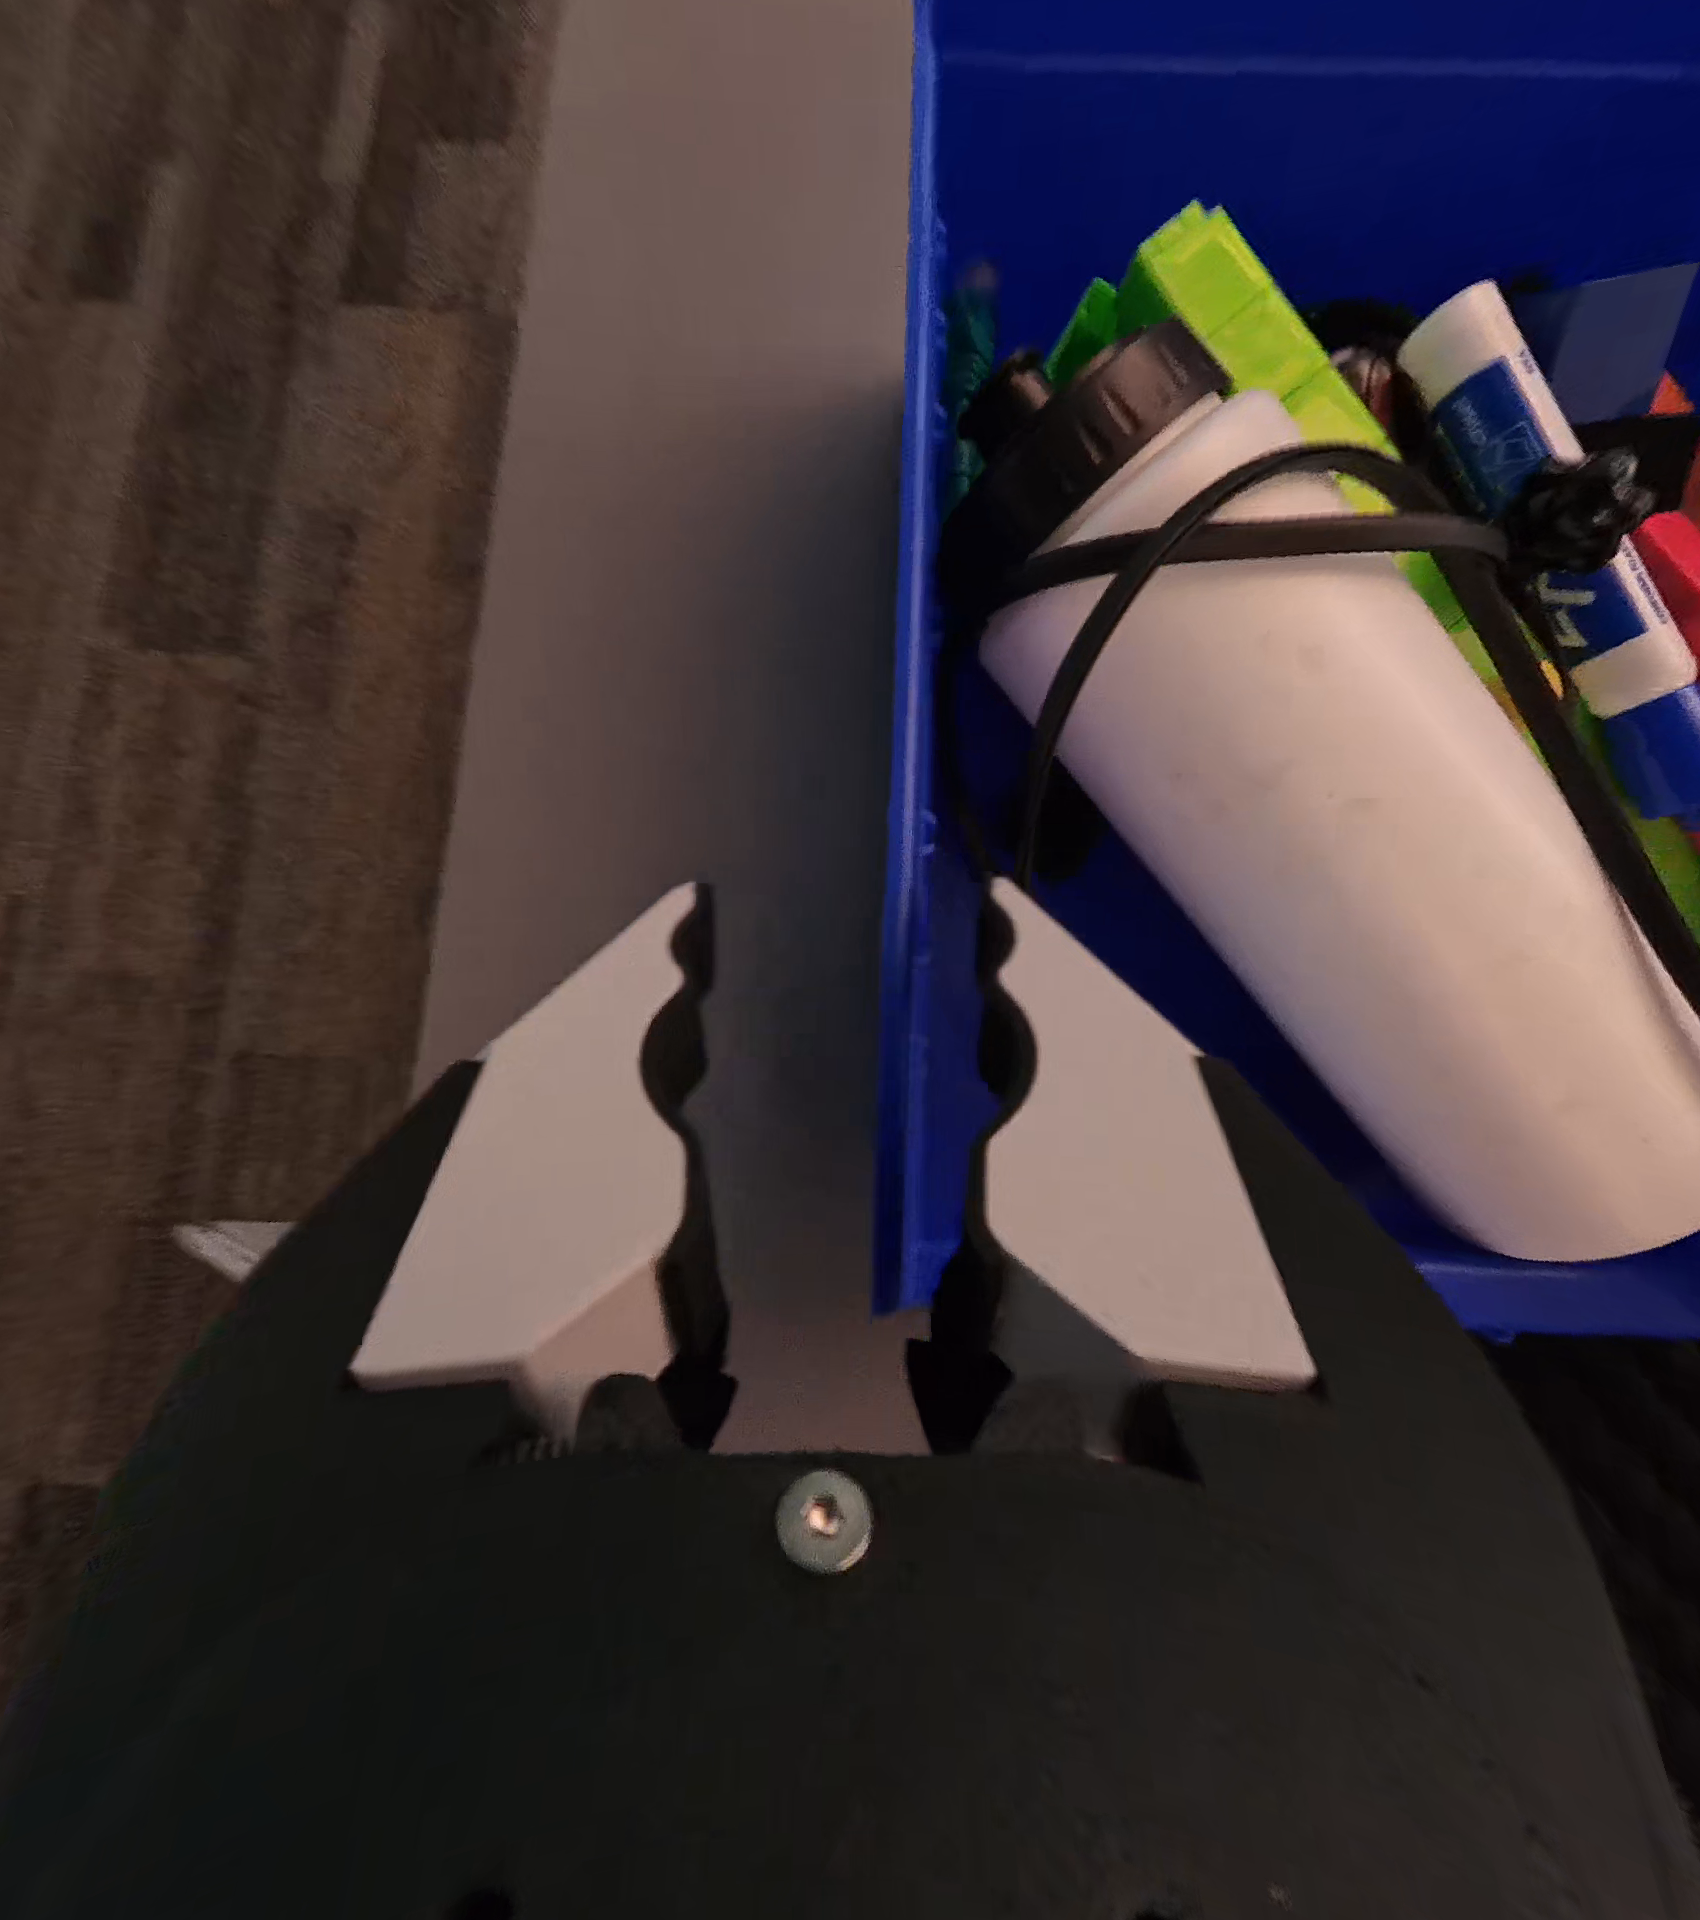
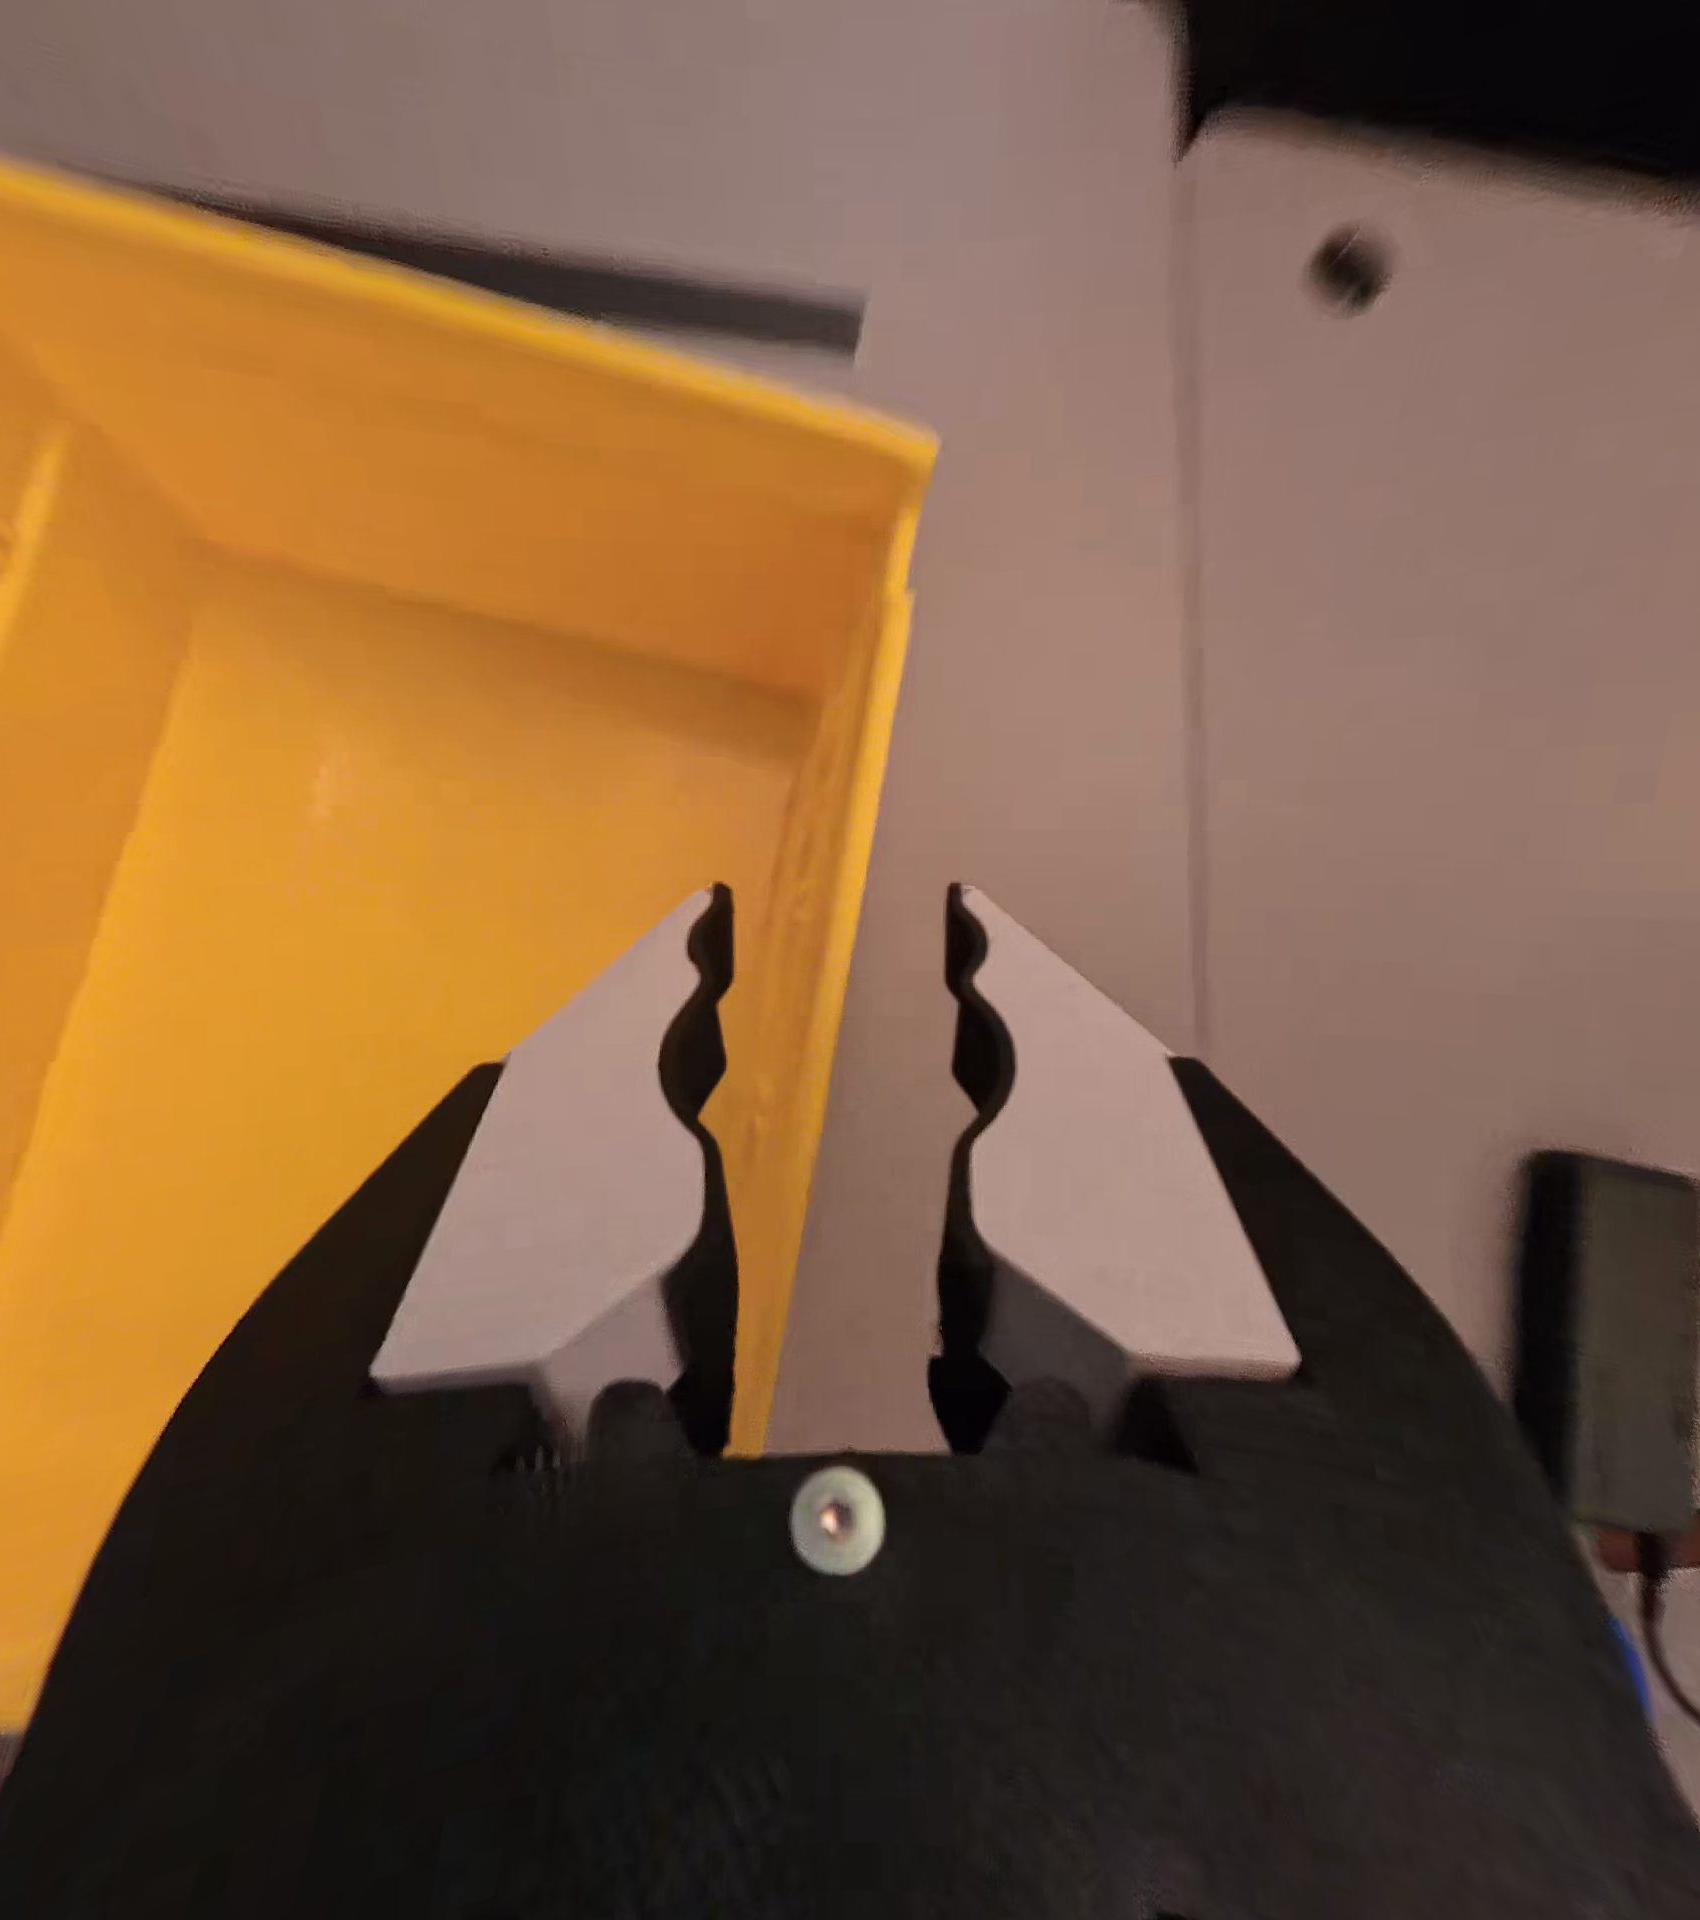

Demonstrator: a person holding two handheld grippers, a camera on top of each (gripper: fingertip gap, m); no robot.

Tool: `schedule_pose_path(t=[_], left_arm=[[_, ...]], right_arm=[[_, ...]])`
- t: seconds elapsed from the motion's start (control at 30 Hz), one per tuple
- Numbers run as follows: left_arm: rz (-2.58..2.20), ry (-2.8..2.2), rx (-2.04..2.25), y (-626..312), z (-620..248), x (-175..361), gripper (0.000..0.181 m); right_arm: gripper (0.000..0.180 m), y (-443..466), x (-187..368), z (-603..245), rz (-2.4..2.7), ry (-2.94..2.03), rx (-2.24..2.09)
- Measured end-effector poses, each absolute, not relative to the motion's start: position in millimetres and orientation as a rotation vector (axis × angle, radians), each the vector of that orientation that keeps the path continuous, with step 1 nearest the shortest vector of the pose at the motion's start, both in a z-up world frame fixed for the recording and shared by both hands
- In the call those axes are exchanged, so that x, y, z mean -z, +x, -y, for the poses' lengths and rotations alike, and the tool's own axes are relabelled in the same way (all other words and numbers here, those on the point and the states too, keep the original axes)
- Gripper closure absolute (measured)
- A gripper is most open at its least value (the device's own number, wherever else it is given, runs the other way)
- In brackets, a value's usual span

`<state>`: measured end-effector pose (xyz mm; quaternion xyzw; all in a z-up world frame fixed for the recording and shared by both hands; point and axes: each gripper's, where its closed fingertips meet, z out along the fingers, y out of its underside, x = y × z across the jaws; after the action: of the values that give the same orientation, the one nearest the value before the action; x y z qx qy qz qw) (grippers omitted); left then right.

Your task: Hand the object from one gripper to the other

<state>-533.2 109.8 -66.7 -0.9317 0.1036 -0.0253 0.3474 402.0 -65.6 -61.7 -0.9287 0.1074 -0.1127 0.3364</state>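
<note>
The left gripper (image 1: pixel 846 904) is parted and holds nothing, straddling the blue bin's (image 1: pixel 913 727) left wall. Inside the bin a white tube (image 1: pixel 1345 831) lies under a black cord (image 1: pixel 1241 520), beside a glue stick (image 1: pixel 1542 499). The right gripper (image 2: pixel 838 904), likewise spread and unloaded, hangs over the yellow bin's (image 2: pixel 856 790) right wall.

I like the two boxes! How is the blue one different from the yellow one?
The blue bin is packed with things: a white tube, green blocks, a glue stick and a black cord. The yellow bin shows nothing inside. The blue bin sits by the left gripper, the yellow bin by the right gripper. Both are plastic with open tops.
</note>
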Motion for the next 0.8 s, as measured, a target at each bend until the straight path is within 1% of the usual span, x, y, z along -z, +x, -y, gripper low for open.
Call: schedule_pose_path(t=[0.03,0.13,0.17,0.2,0.27,0.3,0.37,0.4,0.43,0.5,0.53,0.63,0.8], left_arm=[[-0.260,-2.385,0.038,-536.5,-108.3,56.6,0.123],[-0.230,-2.267,0.038,-532.2,-101.2,12.3,0.102],[-0.231,-2.211,0.073,-521.3,-98.7,-7.3,0.099],[-0.250,-2.147,0.131,-502.9,-95.5,-28.1,0.097],[-0.361,-2.020,0.267,-444.2,-84.7,-67.0,0.089],[-0.444,-1.976,0.298,-410.5,-77.4,-80.2,0.081],[-0.609,-1.919,0.265,-343.8,-64.5,-91.2,0.058],[-0.683,-1.901,0.246,-309.6,-58.2,-90.2,0.046],[-0.752,-1.892,0.254,-274.7,-51.3,-85.6,0.041],[-0.841,-1.909,0.316,-212.2,-40.9,-68.8,0.031],[-0.843,-1.921,0.322,-190.5,-42.7,-60.0,0.030],[-0.742,-1.937,0.283,-158.4,-68.5,-30.4,0.028],[-0.542,-2.099,0.204,-168.8,-108.2,58.7,0.026]], right_arm=[[0.132,402.4,44.3,66.9,-0.271,-2.344,0.375],[0.113,390.5,-5.1,75.6,-0.243,-2.172,0.592],[0.105,383.0,-22.4,78.1,-0.240,-2.118,0.659],[0.096,372.9,-40.5,79.3,-0.240,-2.061,0.714],[0.085,337.6,-75.2,73.1,-0.231,-1.948,0.731],[0.078,314.1,-90.5,67.0,-0.222,-1.898,0.708],[0.064,259.2,-112.8,50.3,-0.176,-1.828,0.643],[0.056,229.4,-118.3,40.3,-0.141,-1.815,0.603],[0.049,200.7,-120.3,30.5,-0.118,-1.811,0.563],[0.036,146.7,-114.5,10.0,-0.071,-1.826,0.489],[0.032,124.9,-107.4,0.4,-0.055,-1.840,0.474],[0.029,71.7,-74.9,-26.8,-0.033,-1.893,0.406],[0.029,27.0,7.0,-58.1,-0.057,-2.035,0.338]])
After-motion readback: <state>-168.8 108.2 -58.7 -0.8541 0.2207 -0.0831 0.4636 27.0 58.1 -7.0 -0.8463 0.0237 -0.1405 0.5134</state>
